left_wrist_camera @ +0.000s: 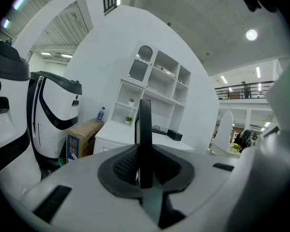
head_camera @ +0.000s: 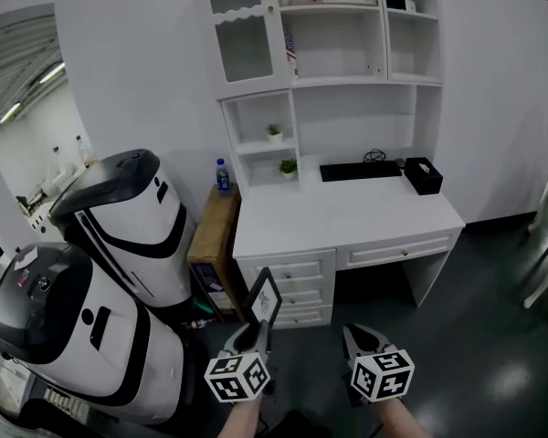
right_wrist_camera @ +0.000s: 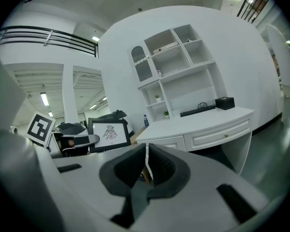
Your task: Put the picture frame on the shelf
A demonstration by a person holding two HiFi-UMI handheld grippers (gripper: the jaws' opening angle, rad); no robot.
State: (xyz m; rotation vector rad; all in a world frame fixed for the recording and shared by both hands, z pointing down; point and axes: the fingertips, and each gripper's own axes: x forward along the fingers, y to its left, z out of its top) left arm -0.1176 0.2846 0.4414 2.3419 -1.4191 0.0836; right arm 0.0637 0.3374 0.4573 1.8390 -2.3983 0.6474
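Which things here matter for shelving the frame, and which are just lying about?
In the job: picture frame, clamped in the left gripper; shelf over the desk.

Lying about: water bottle, potted plant, black box, cardboard box; right gripper shut, empty.

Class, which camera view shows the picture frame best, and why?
The right gripper view: the picture frame faces it, with its drawing visible. The left gripper view sees only its dark edge, clamped in the left hand-held gripper. The head view shows it small and angled.
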